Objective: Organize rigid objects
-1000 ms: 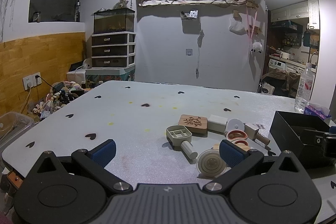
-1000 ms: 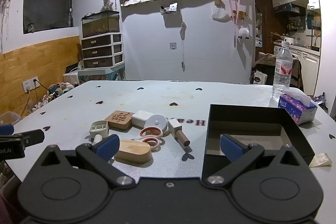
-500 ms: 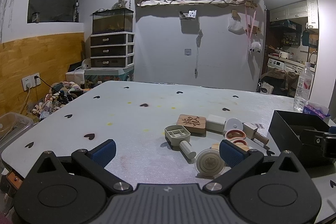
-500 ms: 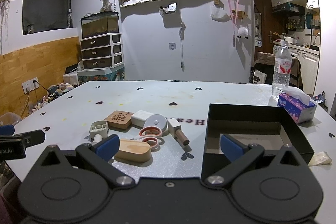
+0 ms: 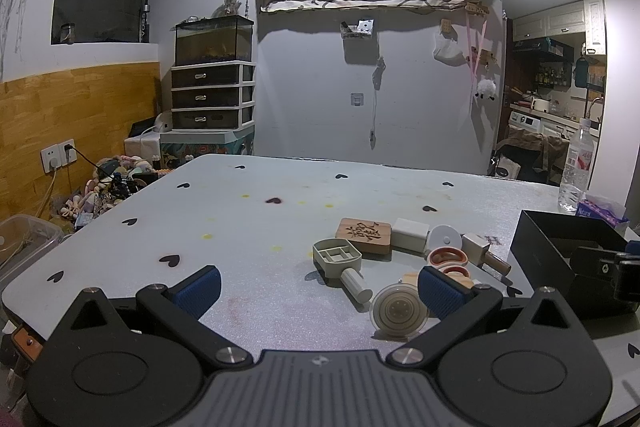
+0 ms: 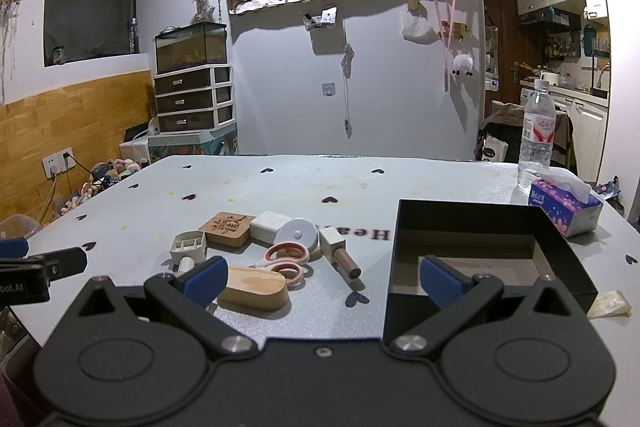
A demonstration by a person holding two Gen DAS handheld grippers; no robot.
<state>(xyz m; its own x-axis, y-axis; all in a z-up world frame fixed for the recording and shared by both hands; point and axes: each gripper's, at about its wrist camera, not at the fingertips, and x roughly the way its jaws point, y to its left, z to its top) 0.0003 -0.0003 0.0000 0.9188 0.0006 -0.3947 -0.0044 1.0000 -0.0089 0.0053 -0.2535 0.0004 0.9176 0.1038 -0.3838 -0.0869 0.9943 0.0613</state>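
A cluster of small rigid items lies mid-table: a carved wooden block (image 6: 227, 228), a white box (image 6: 270, 225), a white disc (image 6: 296, 235), red-handled scissors (image 6: 286, 257), a stamp with a brown handle (image 6: 340, 255), a rounded wooden block (image 6: 254, 291), a grey mould with a handle (image 5: 338, 259) and a round clear case (image 5: 398, 311). An empty black box (image 6: 476, 227) stands to their right. My left gripper (image 5: 318, 287) is open just short of the cluster. My right gripper (image 6: 320, 277) is open, low over the table's near edge.
A water bottle (image 6: 537, 139) and a blue tissue pack (image 6: 564, 205) stand at the table's far right. A crumpled scrap (image 6: 610, 303) lies by the box's near right corner. The grey heart-print table (image 5: 224, 211) stretches left and back. Drawers and clutter line the left wall.
Both views have crept slightly toward the cluster; the objects sit a touch lower and nearer. Nothing was grasped or moved.
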